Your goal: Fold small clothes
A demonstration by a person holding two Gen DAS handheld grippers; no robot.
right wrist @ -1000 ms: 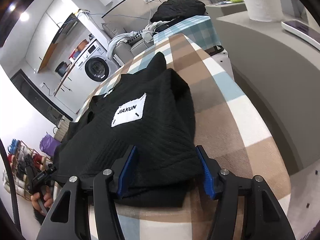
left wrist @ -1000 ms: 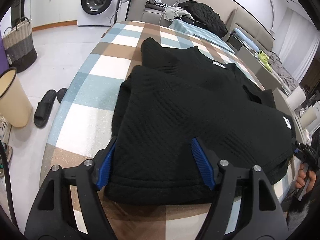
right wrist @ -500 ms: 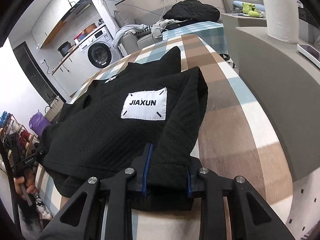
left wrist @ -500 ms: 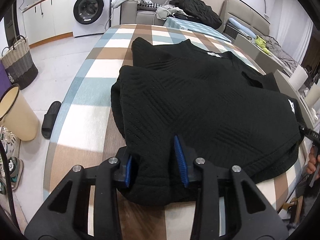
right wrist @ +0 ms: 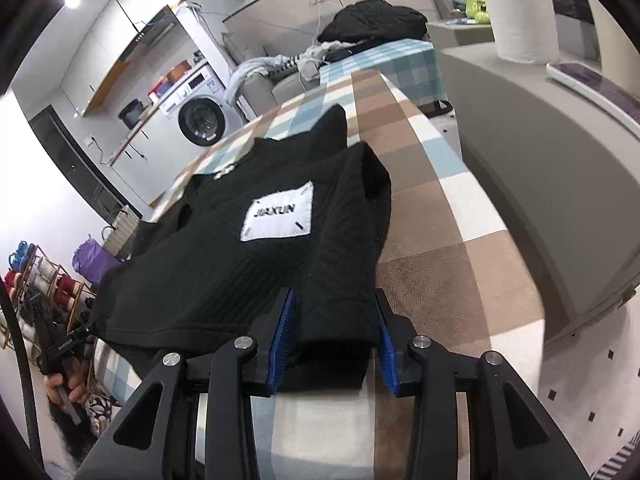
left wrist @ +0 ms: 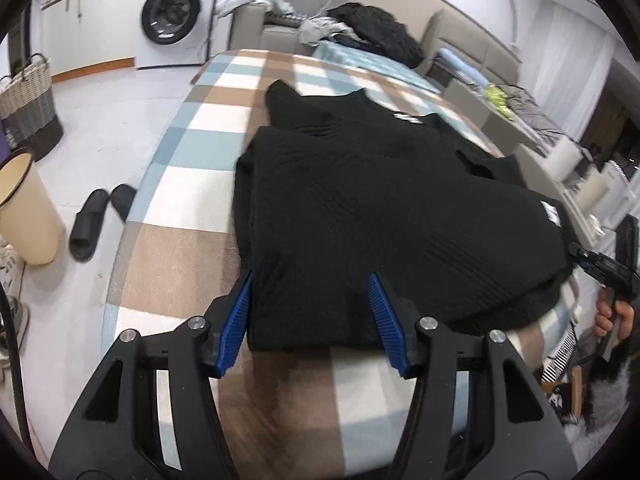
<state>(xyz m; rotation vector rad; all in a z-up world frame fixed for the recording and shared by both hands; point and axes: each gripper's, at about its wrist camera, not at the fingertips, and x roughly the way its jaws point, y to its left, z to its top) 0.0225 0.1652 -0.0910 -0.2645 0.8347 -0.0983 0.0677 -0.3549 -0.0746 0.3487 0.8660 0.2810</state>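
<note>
Lying folded on the checked table (left wrist: 172, 264), the black garment (left wrist: 384, 216) reads in the left wrist view as a thick, quilted knit: soft and floppy, fairly weighty for its size, textured enough not to slip. The near doubled hem is the sensible place to take it, pinching all layers at once so the fold does not slide apart. The left gripper (left wrist: 310, 314) straddles that hem with its blue pads spread wide, cloth between them but not clamped. Half a second ago these pads were pinched close together on the edge; they have since released and parted.

In the right wrist view the same garment (right wrist: 224, 280) lies with its white label (right wrist: 278, 214) facing up, its near corner between the pads of the right gripper (right wrist: 334, 338). These jaws stand apart too, just flanking the cloth, though whether they touch it is unclear. Half a second earlier they were squeezed tight on that corner; now they have opened and the fabric rests on the table.
</note>
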